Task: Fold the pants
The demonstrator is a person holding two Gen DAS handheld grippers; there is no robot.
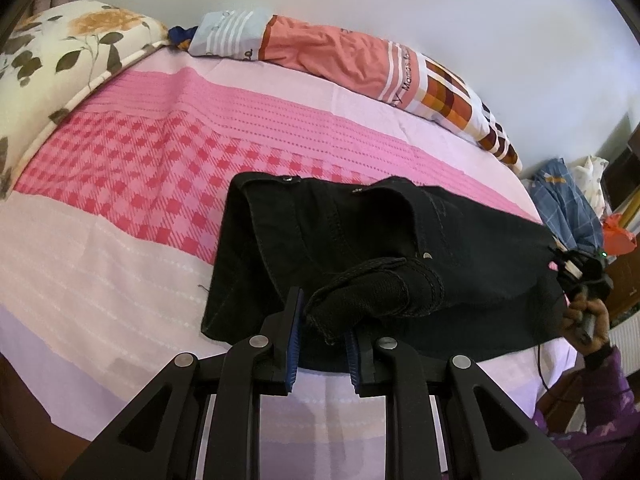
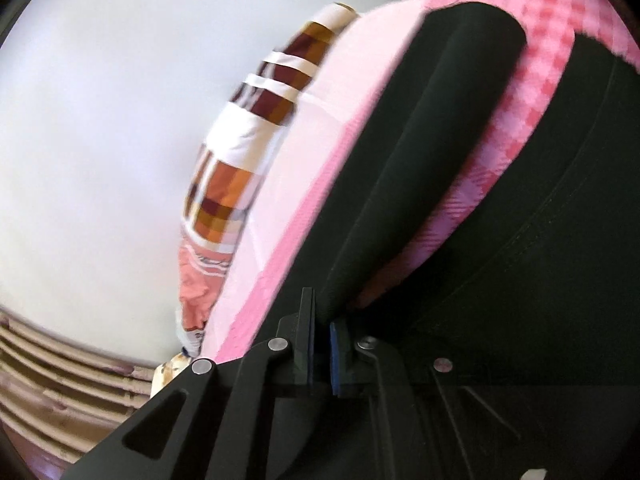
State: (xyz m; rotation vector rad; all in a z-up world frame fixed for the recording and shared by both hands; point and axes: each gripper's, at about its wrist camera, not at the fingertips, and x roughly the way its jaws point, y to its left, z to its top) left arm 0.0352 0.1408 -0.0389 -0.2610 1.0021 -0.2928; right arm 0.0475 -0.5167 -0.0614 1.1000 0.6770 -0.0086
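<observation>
Black pants (image 1: 360, 240) lie folded on the pink bed sheet (image 1: 160, 168), waistband at the far edge. My left gripper (image 1: 324, 332) sits at the near edge, its jaws holding a bunched fold of the pants between them. My right gripper (image 1: 576, 268) shows at the right end of the pants, held in a hand. In the right wrist view the right gripper (image 2: 320, 344) is shut on an edge of the black pants (image 2: 420, 152), which rise from its blue pads (image 2: 334, 356). That view is tilted and blurred.
A floral pillow (image 1: 60, 64) lies at the far left. A rolled orange and checked quilt (image 1: 360, 60) lies along the white wall. Clothes and clutter (image 1: 568, 196) stand off the bed's right side. The quilt also shows in the right wrist view (image 2: 240, 168).
</observation>
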